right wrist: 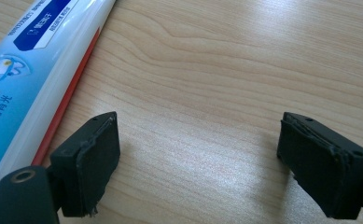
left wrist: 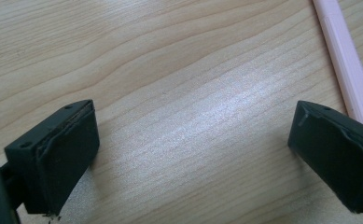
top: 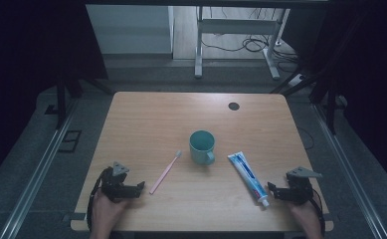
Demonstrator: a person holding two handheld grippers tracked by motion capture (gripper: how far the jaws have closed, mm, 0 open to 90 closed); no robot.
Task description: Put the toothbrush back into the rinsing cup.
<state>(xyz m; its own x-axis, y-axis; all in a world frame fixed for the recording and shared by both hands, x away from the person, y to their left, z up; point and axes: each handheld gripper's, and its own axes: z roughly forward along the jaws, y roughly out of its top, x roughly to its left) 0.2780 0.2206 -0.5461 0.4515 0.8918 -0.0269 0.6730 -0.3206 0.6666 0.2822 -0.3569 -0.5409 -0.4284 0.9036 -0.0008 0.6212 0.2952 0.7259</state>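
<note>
Toothpaste tube [top: 248,177] lies flat on the wooden table [top: 146,119], long axis running from the crimped end near the table's middle to the capped end at the near right, where the cap stops just beside the right gripper [top: 275,191]. In the right gripper view the tube [right wrist: 34,70] sits off to the left of the left-hand jaw, outside the gap; the jaws stand wide apart with bare wood between them, holding nothing. Any grasp would therefore call for a sideways shift toward the tube, with the jaws set across its long axis. The right hand is judged the nearer one for this item. Pink toothbrush [top: 165,172] lies on a diagonal, bristle head toward the teal mug [top: 202,147], handle end near the left gripper [top: 131,189]. In the left gripper view the handle [left wrist: 347,70] passes just beyond the right-hand jaw, again outside the gap; these jaws are likewise spread wide and empty. The mug stands upright between toothbrush and tube, apart from both, handle toward the near edge. The table surface is smooth pale wood grain with a dark round grommet [top: 234,106] near the far edge. Beyond it the room is dim, with a grey floor, a white desk frame [top: 236,30] and loose cables.
</note>
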